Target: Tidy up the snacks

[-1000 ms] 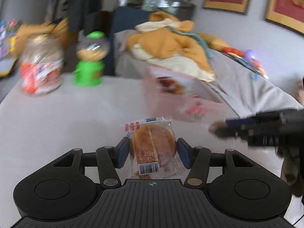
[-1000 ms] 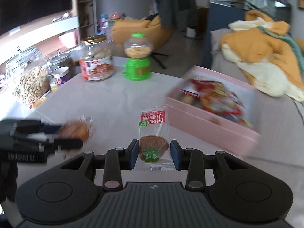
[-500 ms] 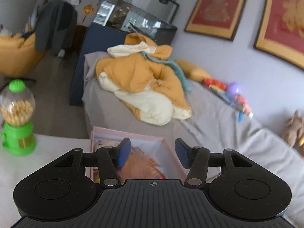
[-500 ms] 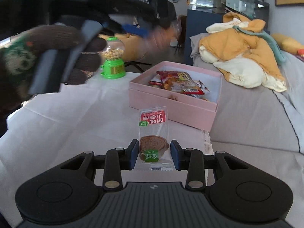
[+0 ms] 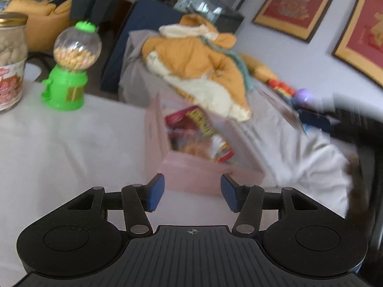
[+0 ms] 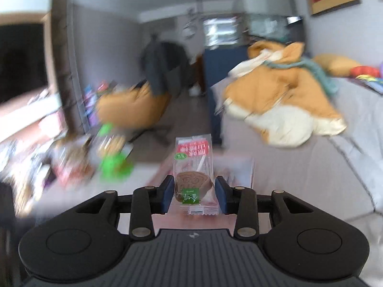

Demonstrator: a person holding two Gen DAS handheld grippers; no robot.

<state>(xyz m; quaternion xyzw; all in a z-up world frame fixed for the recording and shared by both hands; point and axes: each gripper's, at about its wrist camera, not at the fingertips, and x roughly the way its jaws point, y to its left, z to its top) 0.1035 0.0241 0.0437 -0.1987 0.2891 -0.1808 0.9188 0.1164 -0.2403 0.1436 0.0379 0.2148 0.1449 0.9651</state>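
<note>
Right gripper (image 6: 193, 194), jaws opening around a clear-wrapped brown lollipop cookie (image 6: 193, 186); left gripper (image 5: 192, 195) spread empty. Pink cardboard box (image 5: 182, 169) at twelve o'clock already holds snacks.

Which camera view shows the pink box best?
The left wrist view: the pink box lies open ahead, snack packets inside, though blurred. The right wrist view shows only a pale pink strip of it behind the held snack.

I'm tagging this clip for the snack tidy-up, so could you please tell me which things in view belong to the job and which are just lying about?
Part of the job:
- wrapped lollipop snack, between the right gripper's opening jaws
- pink box of snack packets
- left gripper, open and empty

Just lying about:
- green candy dispenser
- glass snack jar
- orange jacket
- framed pictures
</note>
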